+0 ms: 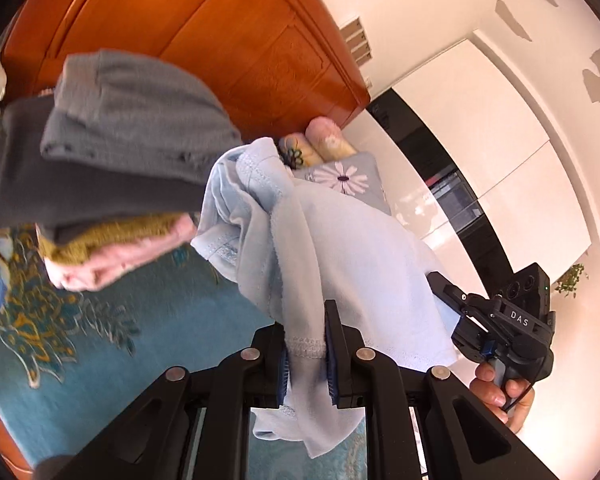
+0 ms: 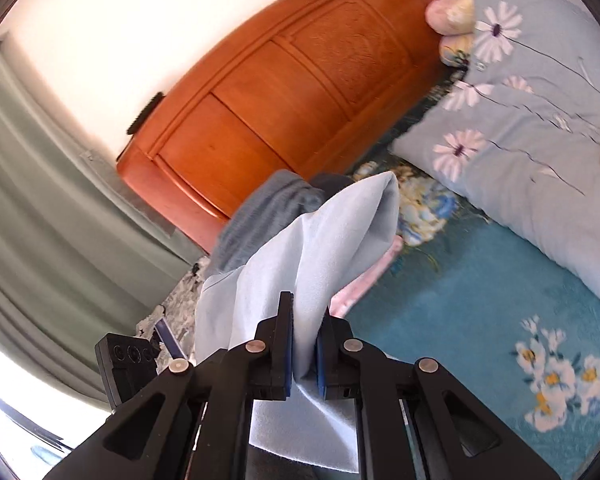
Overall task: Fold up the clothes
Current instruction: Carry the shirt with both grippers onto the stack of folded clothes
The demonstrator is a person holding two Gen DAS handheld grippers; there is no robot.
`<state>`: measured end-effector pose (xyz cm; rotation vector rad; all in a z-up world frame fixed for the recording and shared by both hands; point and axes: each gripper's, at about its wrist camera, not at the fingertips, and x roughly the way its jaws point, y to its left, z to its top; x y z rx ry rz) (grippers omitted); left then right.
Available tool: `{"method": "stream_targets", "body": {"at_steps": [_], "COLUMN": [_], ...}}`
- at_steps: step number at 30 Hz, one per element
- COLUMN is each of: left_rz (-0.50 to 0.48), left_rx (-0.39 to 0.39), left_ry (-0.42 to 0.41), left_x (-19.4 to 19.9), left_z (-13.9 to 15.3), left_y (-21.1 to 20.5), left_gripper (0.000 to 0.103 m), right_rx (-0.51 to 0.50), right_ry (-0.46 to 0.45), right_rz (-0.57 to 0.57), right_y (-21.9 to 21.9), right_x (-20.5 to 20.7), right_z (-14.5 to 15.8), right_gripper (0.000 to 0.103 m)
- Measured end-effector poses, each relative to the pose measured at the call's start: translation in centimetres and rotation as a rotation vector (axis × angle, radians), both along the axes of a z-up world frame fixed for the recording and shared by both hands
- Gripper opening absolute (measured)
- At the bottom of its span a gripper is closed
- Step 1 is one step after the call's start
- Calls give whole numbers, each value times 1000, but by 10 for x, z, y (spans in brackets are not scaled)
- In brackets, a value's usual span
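A light blue garment [image 1: 332, 240] hangs bunched in the air above the bed. My left gripper [image 1: 306, 332] is shut on its stitched hem. My right gripper [image 2: 305, 336] is shut on another part of the same light blue garment [image 2: 320, 248]. The right gripper also shows at the right of the left wrist view [image 1: 496, 320], held in a hand, its fingertips hidden behind the cloth. A stack of folded clothes [image 1: 120, 168], grey on top, then olive and pink, lies on the bed to the left; it shows behind the garment in the right wrist view [image 2: 268, 208].
The bed has a teal floral cover [image 1: 148, 320]. A pale blue daisy-print quilt [image 2: 532, 128] and rolled pillows [image 2: 452, 12] lie toward the wooden headboard [image 2: 284, 88]. White cabinets [image 1: 492, 128] stand beyond the bed. A grey-green curtain [image 2: 32, 200] hangs at the left.
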<state>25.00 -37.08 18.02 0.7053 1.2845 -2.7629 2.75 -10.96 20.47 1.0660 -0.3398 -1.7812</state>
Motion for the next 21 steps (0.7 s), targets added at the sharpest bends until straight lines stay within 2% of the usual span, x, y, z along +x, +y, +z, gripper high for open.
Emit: {"method": "stream_targets", "body": {"at_steps": [3,5,11,21], "left_rz": [67,111,239,274], "left_rx": [-12,-13,-17,41], "left_ry": [-5,-15,-45,-103], "left_x": [-3,-4,-8,-37], "left_z": [13,18,34,-22], "left_y": [-37,-61,-133,-186], "left_gripper": [16,16,16,17], "right_rx": [-9,-3,27,155], "right_ry": [49,49,33,42], "right_rz": [79,126,224,320], "right_y": [-53,-90,-193,-318], "right_x": [-12,-23,-50,-105], "right_z": [30,40,44,13], "right_gripper": [9,9,9,9]}}
